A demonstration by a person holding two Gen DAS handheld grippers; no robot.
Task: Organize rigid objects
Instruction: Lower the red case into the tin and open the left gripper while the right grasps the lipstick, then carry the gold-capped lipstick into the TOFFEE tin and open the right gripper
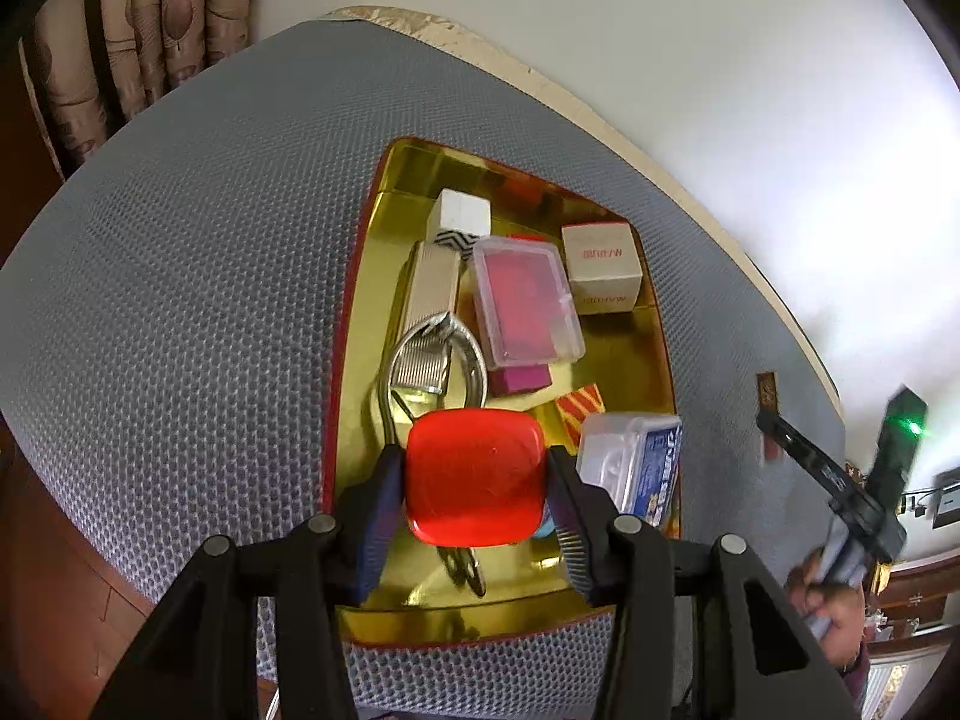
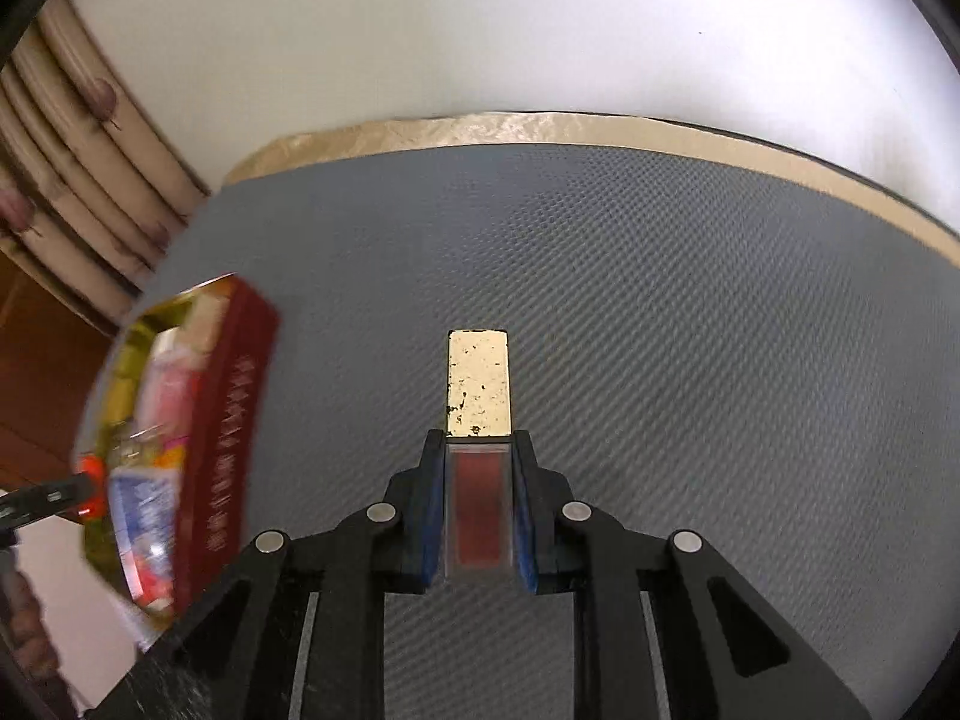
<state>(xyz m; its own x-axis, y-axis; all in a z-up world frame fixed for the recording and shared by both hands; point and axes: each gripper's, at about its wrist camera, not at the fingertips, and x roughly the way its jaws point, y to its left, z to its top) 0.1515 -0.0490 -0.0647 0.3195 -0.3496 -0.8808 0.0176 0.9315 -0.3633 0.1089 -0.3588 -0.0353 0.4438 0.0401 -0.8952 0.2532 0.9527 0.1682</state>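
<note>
The worktop [image 1: 180,276] carries a grey textured mat [image 2: 660,300] that covers most of its surface; a pale strip of the worktop shows along the far edge.

A box [image 1: 660,360] with a gold lining and red outer walls rests on the mat. It holds the sorted items:
- a ribbed silver case [image 1: 429,282], lying along the left wall;
- a clear case [image 1: 525,300] with a red insert, at the centre, resting on a magenta block [image 1: 519,379];
- a white carton [image 1: 606,267] with red print, at the far right;
- a white cube [image 1: 461,213], at the far end;
- a blue-and-white pack [image 1: 636,462], at the near right;
- a metal clip [image 1: 435,363], at the near left.

The left tool [image 1: 477,480] stands part open, above the near end of the box. Its pads press on both sides of a red cap [image 1: 474,474].

The right tool [image 2: 480,510] is above bare mat, well apart from the box and to its right. Its jaws are nearly closed on a slim clear case with a dark red insert [image 2: 480,516]. A gold bar [image 2: 478,381], its finish chipped, extends forward from the case, beyond the fingertips.

A hand [image 1: 831,606] holds the right tool's grip.
</note>
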